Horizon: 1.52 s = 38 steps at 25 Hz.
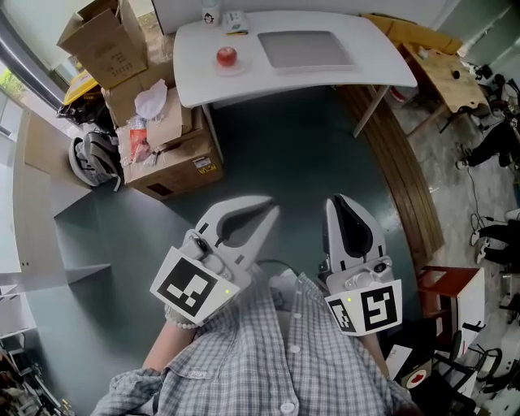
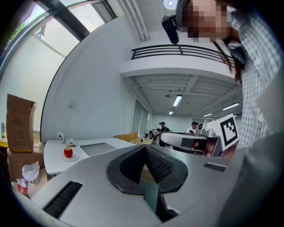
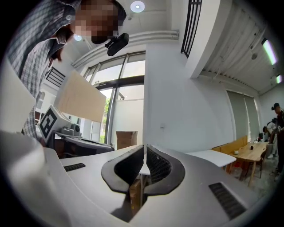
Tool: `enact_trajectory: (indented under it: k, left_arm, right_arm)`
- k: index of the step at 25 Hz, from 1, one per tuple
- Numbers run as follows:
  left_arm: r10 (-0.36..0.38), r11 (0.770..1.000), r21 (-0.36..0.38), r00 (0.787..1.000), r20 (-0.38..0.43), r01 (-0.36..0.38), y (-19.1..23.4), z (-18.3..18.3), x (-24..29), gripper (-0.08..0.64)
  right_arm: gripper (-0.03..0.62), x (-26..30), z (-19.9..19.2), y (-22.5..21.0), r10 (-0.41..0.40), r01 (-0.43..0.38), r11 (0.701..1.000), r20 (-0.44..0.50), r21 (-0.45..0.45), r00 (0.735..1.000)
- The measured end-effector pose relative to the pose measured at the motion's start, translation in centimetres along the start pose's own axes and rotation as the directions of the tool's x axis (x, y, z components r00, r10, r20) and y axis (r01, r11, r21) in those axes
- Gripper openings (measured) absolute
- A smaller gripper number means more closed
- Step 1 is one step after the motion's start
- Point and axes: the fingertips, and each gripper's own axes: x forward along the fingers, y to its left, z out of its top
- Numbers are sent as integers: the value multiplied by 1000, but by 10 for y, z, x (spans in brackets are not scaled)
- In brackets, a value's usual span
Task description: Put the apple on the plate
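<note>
my left tongs (image 1: 270,211) and right tongs (image 1: 337,200) both closed, empty; apple (image 1: 227,56) on plate (image 1: 230,71), white tabletop (image 1: 374,57), well ahead.

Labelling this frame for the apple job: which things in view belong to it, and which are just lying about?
Belongs to the job: apple, plate under it, left gripper, right gripper, both shut and empty.
Lying about: grey mat, cardboard boxes, helmet, bottle.
</note>
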Motion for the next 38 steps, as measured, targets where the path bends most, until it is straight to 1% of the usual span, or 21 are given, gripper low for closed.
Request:
enact_trajectory:
  k: [7, 11, 14, 20, 24, 28, 30, 38]
  left_arm:
    - [-36, 999, 15, 999, -2, 36, 14, -2, -20, 8]
    - [-58, 998, 13, 998, -7, 58, 16, -5, -29, 8]
    - [-67, 998, 15, 998, -5, 68, 15, -7, -32, 8]
    - [-68, 998, 11, 998, 7, 68, 17, -8, -32, 8]
    - [-50, 999, 21, 999, 16, 50, 20, -6, -28, 8]
    - [-23, 1000, 1, 1000, 12, 23, 25, -5, -20, 8]
    - [-14, 1000, 4, 1000, 4, 14, 29, -6, -13, 8]
    - [17, 1000, 13, 1000, 20, -18, 48, 6, 27, 8]
  right_arm:
    - [32, 5, -4, 18, -53, 53, 999, 1, -3, 999]
    - [32, 3, -6, 30, -74, 73, 996, -14, -52, 997]
    - [32, 1, -7, 34, -78, 76, 993, -28, -88, 997]
    - [32, 4, -9, 35, -72, 69, 994, -32, -88, 997]
    - [32, 8, -10, 30, -61, 58, 994, -21, -95, 998]
    - [32, 16, -10, 19, -47, 45, 994, -17, -104, 999]
    - [32, 22, -10, 13, -36, 35, 994, -15, -102, 999]
    - [32, 56, -13, -20, 16, -18, 994, -23, -112, 1000]
